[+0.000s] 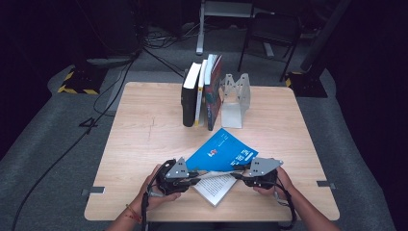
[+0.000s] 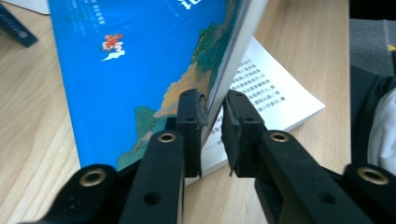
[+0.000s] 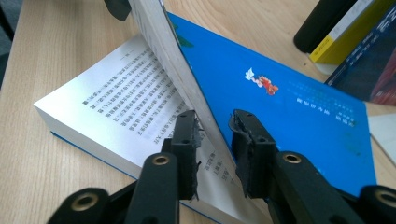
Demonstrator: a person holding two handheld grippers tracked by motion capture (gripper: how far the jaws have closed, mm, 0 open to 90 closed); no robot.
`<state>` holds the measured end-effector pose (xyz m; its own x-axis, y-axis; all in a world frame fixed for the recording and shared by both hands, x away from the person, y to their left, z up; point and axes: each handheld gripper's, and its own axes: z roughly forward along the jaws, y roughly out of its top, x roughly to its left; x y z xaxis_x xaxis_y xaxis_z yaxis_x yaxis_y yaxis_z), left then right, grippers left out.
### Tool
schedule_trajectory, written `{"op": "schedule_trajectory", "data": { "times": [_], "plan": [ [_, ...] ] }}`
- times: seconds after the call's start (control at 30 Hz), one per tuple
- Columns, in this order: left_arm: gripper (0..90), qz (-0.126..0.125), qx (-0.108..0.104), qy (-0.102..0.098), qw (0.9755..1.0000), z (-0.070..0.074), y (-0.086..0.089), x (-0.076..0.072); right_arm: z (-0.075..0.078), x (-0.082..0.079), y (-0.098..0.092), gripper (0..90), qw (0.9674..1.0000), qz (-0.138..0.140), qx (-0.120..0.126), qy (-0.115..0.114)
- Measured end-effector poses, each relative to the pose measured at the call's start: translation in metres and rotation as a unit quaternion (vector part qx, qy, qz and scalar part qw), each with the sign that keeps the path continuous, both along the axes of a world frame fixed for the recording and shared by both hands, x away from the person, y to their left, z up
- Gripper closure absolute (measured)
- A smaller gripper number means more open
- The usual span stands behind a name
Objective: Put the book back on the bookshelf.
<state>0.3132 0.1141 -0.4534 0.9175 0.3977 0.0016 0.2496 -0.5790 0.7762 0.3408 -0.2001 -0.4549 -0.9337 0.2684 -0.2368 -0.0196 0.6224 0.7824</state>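
Note:
A blue paperback (image 1: 222,150) lies open near the table's front edge, its printed pages (image 1: 215,188) flat on the wood. The front cover and a sheaf of pages (image 2: 233,42) stand lifted at a steep angle. My left gripper (image 1: 195,179) (image 2: 213,100) has its jaws on either side of that sheaf's lower edge: one pad rests on the blue cover (image 2: 140,56), the other stands a little off the page side. My right gripper (image 1: 238,174) (image 3: 215,123) straddles the same sheaf (image 3: 168,51) from the other end, with a narrow gap at the cover-side pad.
Several books (image 1: 199,94) stand upright at the back middle of the wooden table (image 1: 144,130), beside a grey metal bookend (image 1: 235,98). Bare wood lies left and right of the open book. Cables and a chair sit on the floor beyond.

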Motion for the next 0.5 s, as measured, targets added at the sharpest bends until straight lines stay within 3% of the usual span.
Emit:
{"op": "schedule_trajectory", "data": {
  "times": [0.13,0.2,0.3,0.37,0.43,0.5],
  "plan": [
    [65.0,0.002,0.009,-0.008,0.9999,0.002,-0.011,-0.002,0.002,-0.003,0.004,73.7,1.0000,-0.004,-0.002,0.002],
    [57.8,-0.001,0.024,-0.014,0.9996,0.000,-0.020,0.000,0.002,-0.004,0.007,74.3,1.0000,-0.006,-0.004,0.001],
    [56.8,-0.005,0.027,-0.019,0.9994,0.000,-0.026,0.002,0.003,-0.006,0.010,74.6,1.0000,-0.007,-0.007,0.001],
    [59.5,-0.002,0.028,-0.024,0.9993,0.000,-0.029,0.004,0.005,-0.008,0.012,74.8,1.0000,-0.008,-0.004,-0.002],
    [70.2,0.002,0.031,-0.025,0.9992,-0.002,-0.030,0.007,0.005,-0.009,0.014,74.8,1.0000,-0.004,-0.005,-0.005],
    [74.3,-0.005,0.032,-0.027,0.9991,-0.004,-0.028,0.008,0.004,-0.010,0.015,73.5,1.0000,-0.003,-0.008,-0.003]
  ]
}}
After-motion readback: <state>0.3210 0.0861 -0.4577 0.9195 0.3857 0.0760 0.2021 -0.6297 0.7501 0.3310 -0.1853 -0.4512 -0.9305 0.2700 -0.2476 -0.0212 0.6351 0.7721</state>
